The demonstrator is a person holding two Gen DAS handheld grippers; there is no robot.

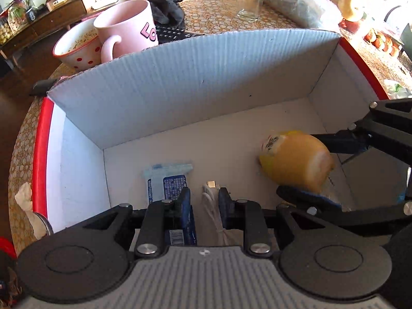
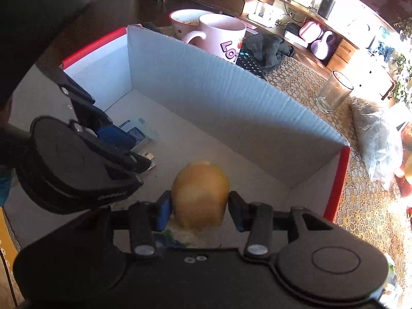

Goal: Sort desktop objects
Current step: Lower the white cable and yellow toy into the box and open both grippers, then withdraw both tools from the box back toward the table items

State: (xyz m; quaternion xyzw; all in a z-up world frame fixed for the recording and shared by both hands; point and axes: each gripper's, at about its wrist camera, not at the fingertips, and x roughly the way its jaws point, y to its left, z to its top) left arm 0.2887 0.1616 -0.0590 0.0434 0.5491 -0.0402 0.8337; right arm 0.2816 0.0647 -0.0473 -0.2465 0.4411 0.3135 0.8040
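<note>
**Ana:** Right wrist view first: the right gripper (image 2: 199, 212) has its jaws either side of the yellow roll (image 2: 200, 195), low inside the box (image 2: 231, 97). The left pad looks to be against it; on the right I can see a sliver of gap, so I wouldn't swear it's clamped.

**Ben:** And the left gripper (image 1: 204, 200)?

**Ana:** Pinched narrow on a white cable (image 1: 213, 206), with the plug end poking out ahead of the fingers. Just beside it lies a blue packet (image 1: 167, 182), flat on the box floor.

**Ben:** So what worries you?

**Ana:** Three things. The roll is round and lies on its side, so once let go it may roll toward the cable or the packet. The two grippers are near each other; lifting one carelessly could knock the other. And the cable looks bundled: if it opens too high, the loops could spring apart or catch on a pad.

**Ben:** The tall back wall?

**Ana:** Thin cardboard. A bump could shove the box into the mug (image 1: 126, 25) behind it.
</note>
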